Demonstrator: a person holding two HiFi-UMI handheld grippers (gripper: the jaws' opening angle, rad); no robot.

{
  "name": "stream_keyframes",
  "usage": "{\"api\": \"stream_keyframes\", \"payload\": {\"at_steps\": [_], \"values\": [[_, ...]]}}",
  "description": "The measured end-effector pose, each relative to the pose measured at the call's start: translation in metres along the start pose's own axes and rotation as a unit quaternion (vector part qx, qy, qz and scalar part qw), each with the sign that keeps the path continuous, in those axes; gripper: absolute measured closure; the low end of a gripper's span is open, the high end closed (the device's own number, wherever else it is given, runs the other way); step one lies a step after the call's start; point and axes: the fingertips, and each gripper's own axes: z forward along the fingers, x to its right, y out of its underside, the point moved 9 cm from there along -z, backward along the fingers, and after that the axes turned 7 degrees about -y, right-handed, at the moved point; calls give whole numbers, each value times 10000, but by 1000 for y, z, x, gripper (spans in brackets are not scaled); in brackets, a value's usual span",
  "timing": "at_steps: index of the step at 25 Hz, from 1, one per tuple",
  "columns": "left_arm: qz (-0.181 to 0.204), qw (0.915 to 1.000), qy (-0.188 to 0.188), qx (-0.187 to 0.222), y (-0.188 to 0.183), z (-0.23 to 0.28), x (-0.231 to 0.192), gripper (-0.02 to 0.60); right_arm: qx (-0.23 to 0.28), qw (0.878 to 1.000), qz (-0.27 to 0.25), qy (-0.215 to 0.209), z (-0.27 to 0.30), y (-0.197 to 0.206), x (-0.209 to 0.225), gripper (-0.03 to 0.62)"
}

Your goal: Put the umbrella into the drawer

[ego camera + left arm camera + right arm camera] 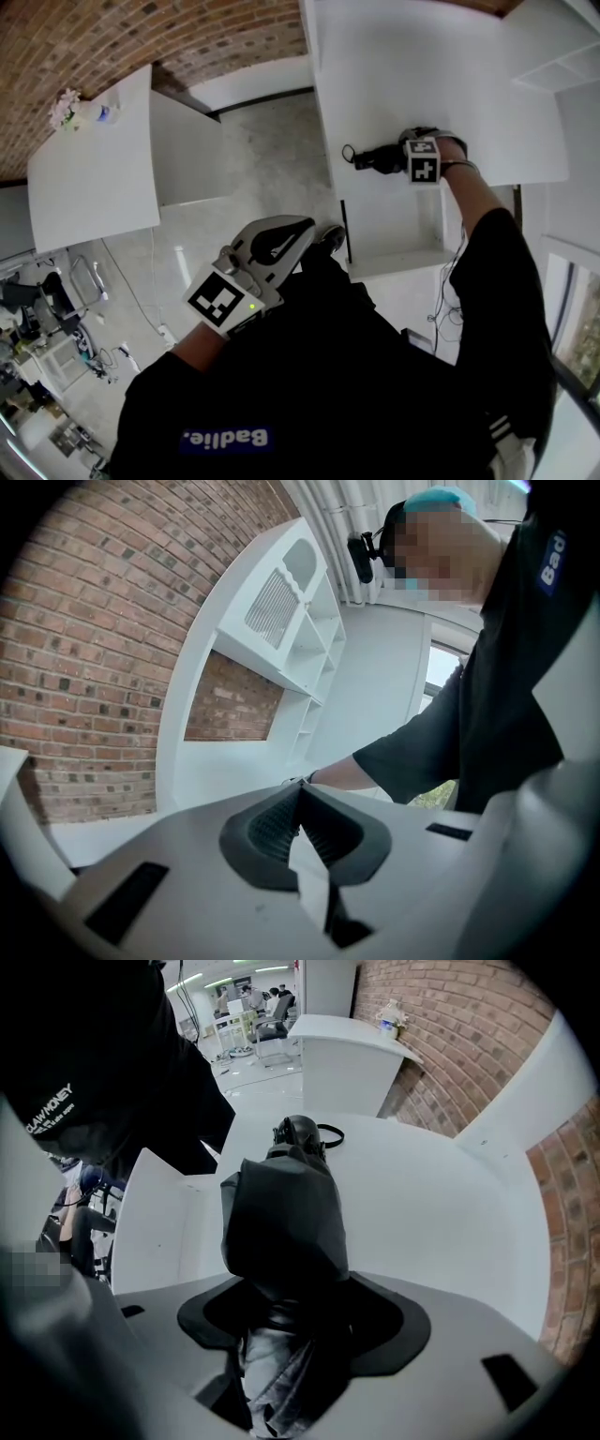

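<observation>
Position check at this moment. Finding the folded black umbrella [375,157] lying flat on the white desk [450,75], close to its front edge, wrist strap [349,153] trailing off the handle end. Noting the drawer [398,265] standing open just below that edge, pulled out toward the person, with the umbrella outside it and resting on the desk top above.

Seeing the right gripper [398,155] pointing down over the umbrella, marker cube [424,161] facing up. In the right gripper view, reading the right gripper [300,1321] with fingers spread wide on either side of the umbrella [281,1222]; dark fabric filling the gap between them, pads not visibly pressing on it. Handle [298,1133] and strap loop [328,1133] pointing away from the camera, across the desk [431,1204]; open drawer [159,1232] showing at left.

Seeing the left gripper [302,228] hanging close to the body, over the pale floor [272,150], well apart from desk and drawer. In the left gripper view, reading the left gripper [300,803] with fingers pressed together, nothing between them; white shelving [291,621] and brick wall [84,667] lying beyond.

Noting a second white counter [94,178] at far left in the head view, carrying a small bunch of flowers [64,108].
</observation>
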Motion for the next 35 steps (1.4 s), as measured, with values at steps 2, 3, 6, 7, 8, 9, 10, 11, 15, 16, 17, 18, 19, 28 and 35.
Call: {"api": "stream_keyframes", "payload": {"at_steps": [2,3,6,7,8,9,10,11,15,16,17,18,19,28,35], "values": [[14,10000,14,-1,1,0,1,578,24,9999,-3,113,-1,0,-3,294],[13,10000,37,-13,2,0,2,578,46,9998,-3,185,-2,0,-5,299],[46,9999,146,-53,4,2,6,578,111,9992,59,381,-4,1,-11,306],[63,9998,180,-54,4,2,7,578,141,9990,99,418,-4,1,-14,307],[81,9997,217,-49,4,2,7,578,169,9988,145,444,-5,1,-17,309],[100,9996,261,-42,5,2,8,578,186,9985,191,468,-6,1,-22,309],[122,9994,318,-35,5,2,8,578,194,9983,235,497,-9,1,-26,310],[150,9991,388,-30,5,2,9,578,201,9980,273,532,-12,1,-32,310],[277,9965,782,35,2,9,11,578,255,9963,433,696,-27,0,-57,310],[306,9955,899,24,3,12,12,578,273,9958,477,738,-31,0,-63,310],[304,9944,1008,13,4,14,13,579,292,9952,520,774,-33,0,-71,310],[288,9934,1111,5,4,16,14,578,305,9948,557,800,-35,-1,-79,310],[277,9923,1211,6,3,18,14,578,307,9945,586,812,-37,-2,-87,310],[442,9764,2112,-32,-3,32,30,579,224,9928,928,723,-32,-15,-166,310],[637,9678,2419,-278,-4,35,40,578,189,9909,1247,476,-4,-13,-207,310]]}}
